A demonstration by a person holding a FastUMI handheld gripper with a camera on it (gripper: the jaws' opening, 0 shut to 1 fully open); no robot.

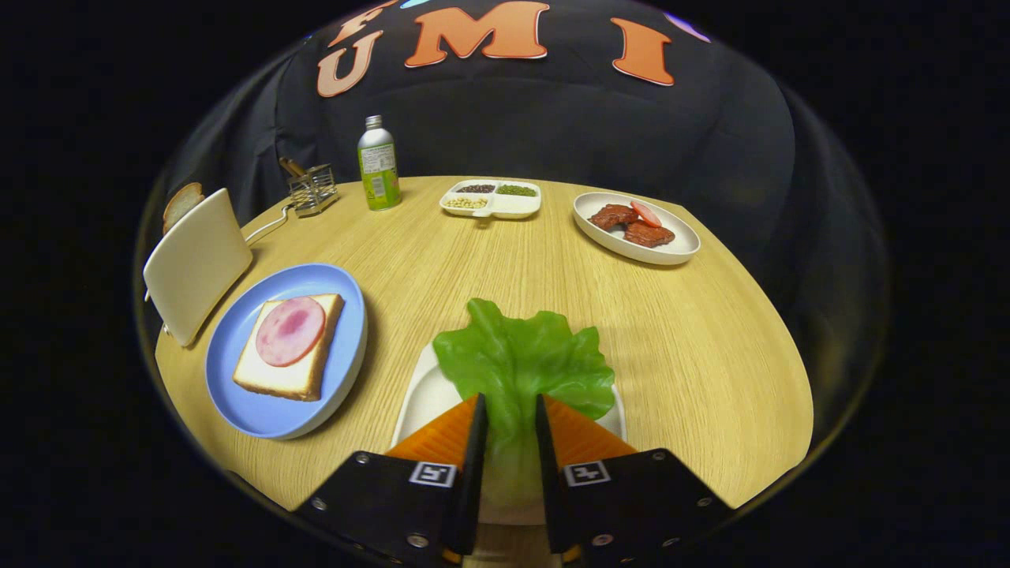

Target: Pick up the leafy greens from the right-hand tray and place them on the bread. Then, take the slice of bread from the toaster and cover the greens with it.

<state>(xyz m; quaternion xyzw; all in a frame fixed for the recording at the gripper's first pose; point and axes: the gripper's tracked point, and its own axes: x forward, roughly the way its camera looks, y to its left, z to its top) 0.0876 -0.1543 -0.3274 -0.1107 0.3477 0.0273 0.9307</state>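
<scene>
The gripper (509,410) clamps both fingers on the leafy greens (521,359) above the white tray (418,394); the blue plate (237,371) with ham-topped bread (272,375) lies at ten o'clock; the toaster (196,264) stands beyond it.

At the table's (489,260) far edge we see a green bottle (378,164) at eleven o'clock, a divided dish (491,198) at twelve, a meat plate (636,227) at one.

Even overhead light falls bright on the pale worktop (489,260), throwing a soft shadow right of the blue plate (339,386) and a sheen on the lettuce (521,355), while fisheye distortion bows the worktop's rim against dim surroundings.
</scene>
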